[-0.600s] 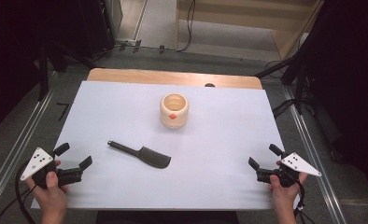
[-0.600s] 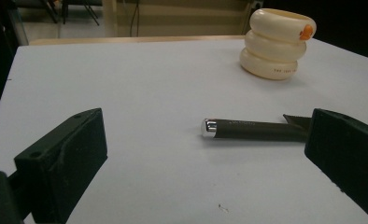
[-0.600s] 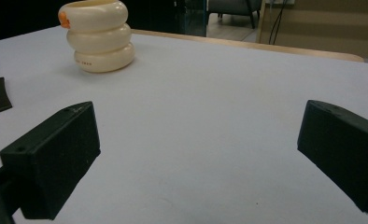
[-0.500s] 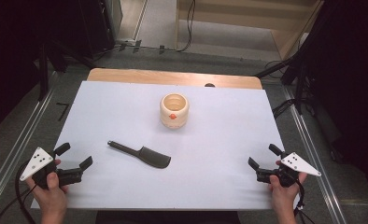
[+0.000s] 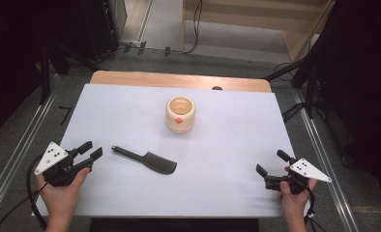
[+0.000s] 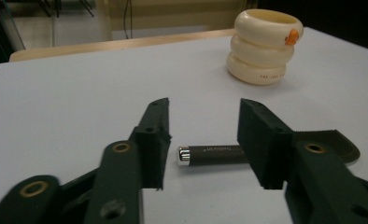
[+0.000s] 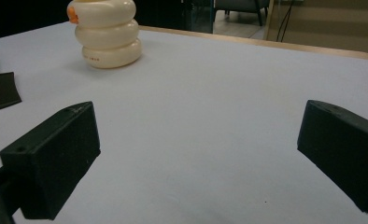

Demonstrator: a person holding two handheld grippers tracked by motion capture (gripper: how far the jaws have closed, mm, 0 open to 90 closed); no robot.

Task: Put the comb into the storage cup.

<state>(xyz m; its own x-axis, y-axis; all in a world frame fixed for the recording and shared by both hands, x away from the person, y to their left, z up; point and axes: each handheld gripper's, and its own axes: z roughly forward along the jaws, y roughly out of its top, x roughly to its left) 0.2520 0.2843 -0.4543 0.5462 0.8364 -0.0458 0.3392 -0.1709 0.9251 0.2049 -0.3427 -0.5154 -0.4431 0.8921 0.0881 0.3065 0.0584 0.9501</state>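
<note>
Looks like a lab or recording rig to us: white-covered table (image 5: pixel 130 111) flanked by metal rails (image 5: pixel 14 164) (dark stands beside it), cables (image 5: pixel 196 24) trailing across the bare floor behind it.

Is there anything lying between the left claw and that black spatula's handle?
Nothing visible. The left claw is open, and bare white table runs to the black spatula, whose handle end points toward it.

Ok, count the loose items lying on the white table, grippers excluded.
2. A cream ringed cup stands upright near the table's far middle. A black spatula lies flat nearer the person, its handle end toward the left gripper. Nothing appears hidden.
</note>
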